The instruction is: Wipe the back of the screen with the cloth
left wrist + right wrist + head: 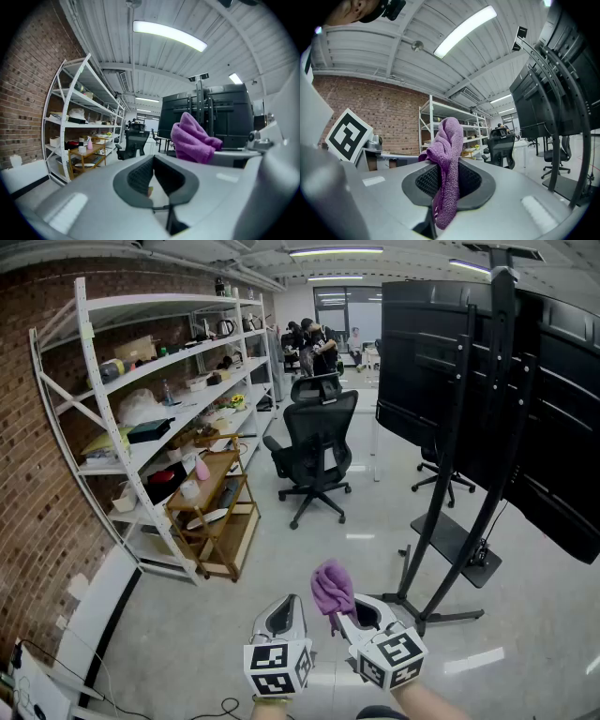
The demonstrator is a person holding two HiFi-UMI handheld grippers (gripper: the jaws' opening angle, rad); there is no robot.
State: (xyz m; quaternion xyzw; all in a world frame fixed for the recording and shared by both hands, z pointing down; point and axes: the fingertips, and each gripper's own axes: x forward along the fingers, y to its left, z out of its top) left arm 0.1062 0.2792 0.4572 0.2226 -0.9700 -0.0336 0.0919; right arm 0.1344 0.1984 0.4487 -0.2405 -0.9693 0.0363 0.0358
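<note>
— Status?
— My right gripper (pixel 336 618) is clamping the purple cloth (pixel 332 587). My left gripper (pixel 285 606), just beside it, is sitting closed on nothing.
— Progress?
— No wiping begun, I judge: the screen (pixel 441 381) is standing ahead-right, well apart.

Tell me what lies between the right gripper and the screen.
Head view: only bare floor and the support stand lie between the right gripper, fingers shut on the cloth, and the screen.
</note>
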